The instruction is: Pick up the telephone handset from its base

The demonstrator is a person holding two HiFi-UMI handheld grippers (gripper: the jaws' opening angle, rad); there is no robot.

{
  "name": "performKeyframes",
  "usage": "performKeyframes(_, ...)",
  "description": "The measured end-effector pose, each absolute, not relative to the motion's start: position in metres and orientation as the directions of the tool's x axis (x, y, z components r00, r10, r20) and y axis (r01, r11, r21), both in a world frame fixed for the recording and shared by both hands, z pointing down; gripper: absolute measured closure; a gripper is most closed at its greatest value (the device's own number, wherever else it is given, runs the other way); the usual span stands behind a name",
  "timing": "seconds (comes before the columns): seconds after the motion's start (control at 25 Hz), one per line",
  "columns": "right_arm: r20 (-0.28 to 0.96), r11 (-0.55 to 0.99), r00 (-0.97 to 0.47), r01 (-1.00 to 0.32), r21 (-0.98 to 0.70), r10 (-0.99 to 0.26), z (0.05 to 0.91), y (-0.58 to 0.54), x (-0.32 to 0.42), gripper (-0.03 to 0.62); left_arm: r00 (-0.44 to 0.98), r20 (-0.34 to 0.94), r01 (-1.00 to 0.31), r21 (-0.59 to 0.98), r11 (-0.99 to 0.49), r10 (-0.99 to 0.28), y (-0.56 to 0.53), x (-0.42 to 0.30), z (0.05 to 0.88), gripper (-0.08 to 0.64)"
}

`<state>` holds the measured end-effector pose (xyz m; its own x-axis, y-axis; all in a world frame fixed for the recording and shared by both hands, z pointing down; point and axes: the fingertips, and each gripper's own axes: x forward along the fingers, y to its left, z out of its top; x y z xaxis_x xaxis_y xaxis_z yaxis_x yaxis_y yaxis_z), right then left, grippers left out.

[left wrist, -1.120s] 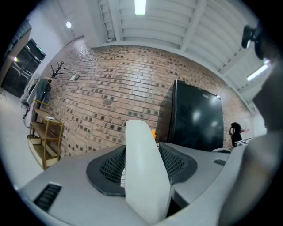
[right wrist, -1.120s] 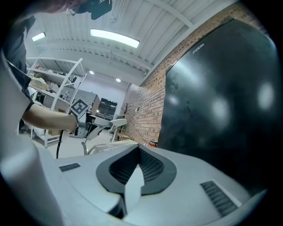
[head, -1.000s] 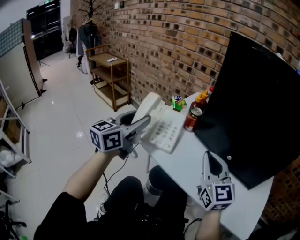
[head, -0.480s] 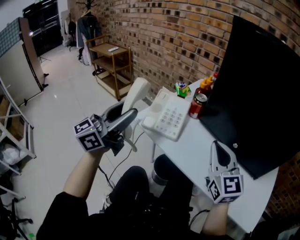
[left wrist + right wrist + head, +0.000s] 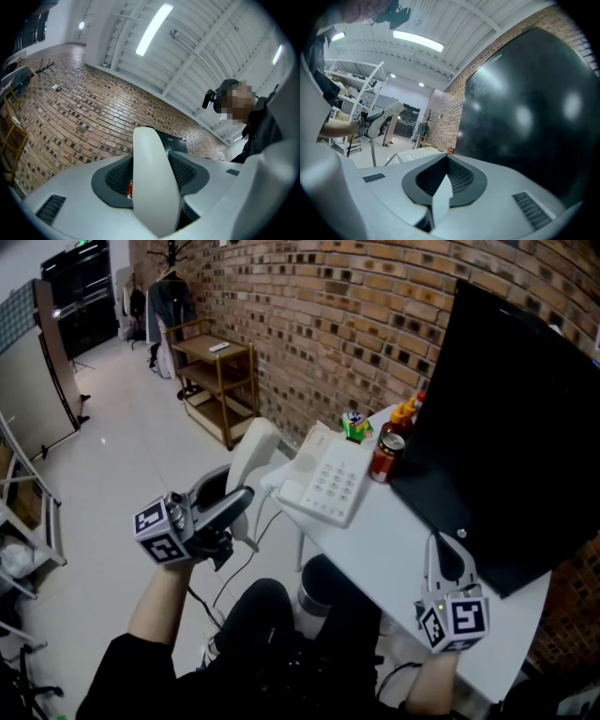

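The left tool (image 5: 234, 502) clamps the handset (image 5: 251, 454), held clear of its base (image 5: 328, 486) out past the bench (image 5: 394, 559) edge, while the right tool (image 5: 442, 549) sits closed and empty, so pulling farther could make the cord (image 5: 251, 542) drag the base off.

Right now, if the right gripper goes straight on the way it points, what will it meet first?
Probably the red can, which shows right above the shut right gripper in its own view. The black monitor runs close along its right and might be brushed first.
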<state>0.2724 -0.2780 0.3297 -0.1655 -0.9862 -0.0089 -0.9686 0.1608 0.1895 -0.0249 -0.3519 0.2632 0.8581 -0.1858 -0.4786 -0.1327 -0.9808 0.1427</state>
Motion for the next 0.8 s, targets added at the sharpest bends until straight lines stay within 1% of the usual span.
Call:
performKeyframes(0.4, -0.047, 0.173, -0.177, -0.981, 0.084, -0.983, 0.328, -0.273, 0.282, 0.583, 0.818, -0.555, -0.076, 0.159, -0.984, -0.153, -0.347, -0.03, 0.256, 0.325)
performKeyframes(0.8, -0.04, 0.186, -0.19, -0.979, 0.08, -0.981, 0.333, -0.271, 0.279, 0.584, 0.771, -0.617, -0.056, 0.182, -0.982, -0.158, -0.35, -0.05, 0.253, 0.325)
